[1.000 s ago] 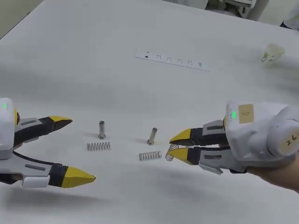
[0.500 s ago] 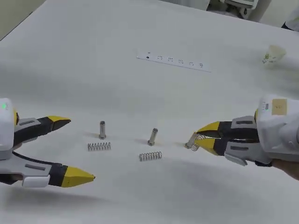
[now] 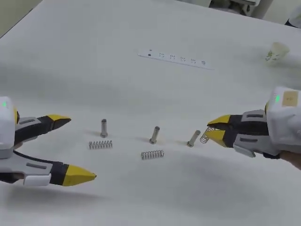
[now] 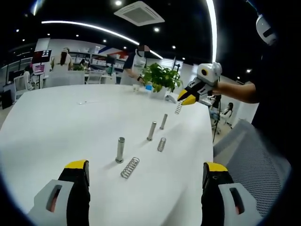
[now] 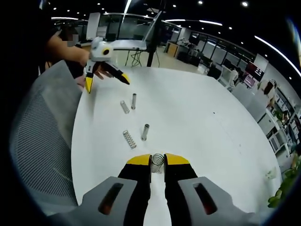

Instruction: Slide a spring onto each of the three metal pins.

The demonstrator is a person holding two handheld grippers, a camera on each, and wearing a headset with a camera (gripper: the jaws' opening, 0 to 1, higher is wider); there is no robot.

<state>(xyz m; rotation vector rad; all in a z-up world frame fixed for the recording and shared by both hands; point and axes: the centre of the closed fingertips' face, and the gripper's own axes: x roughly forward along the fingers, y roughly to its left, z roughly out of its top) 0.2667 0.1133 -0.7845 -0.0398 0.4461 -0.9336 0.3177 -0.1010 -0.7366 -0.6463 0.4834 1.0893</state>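
Spring [image 5: 158,160] is pinched at the very tips of the right claw [image 3: 209,128], whose jaws are closed down to the coil's width and hold nothing else. In the right gripper view the coil's open end shows between the yellow tips, so the grip seems to be on the coil's side, probably to leave the bore free for threading. Just ahead of those tips, close but apart, stands the nearest pin [image 3: 193,138], bare. The coil hangs just beside its top, which suggests the claw is lining the free end up with the pin before pushing it on. Farther ahead in the same row stand the middle pin [image 3: 154,135] and the far pin [image 3: 104,127], both bare. A loose spring [image 3: 152,154] lies on the table [image 3: 141,28] beside the middle pin and a second loose spring [image 3: 100,145] beside the far pin, one per pin, likely so each is handy. The left claw [image 3: 83,148] is spread wide and empty, hovering over the table with the far pin and its spring just ahead of its gape. I judge it is placed there to steady a pin or take the next spring. No pin carries a spring yet, so the first threading is the step in hand.
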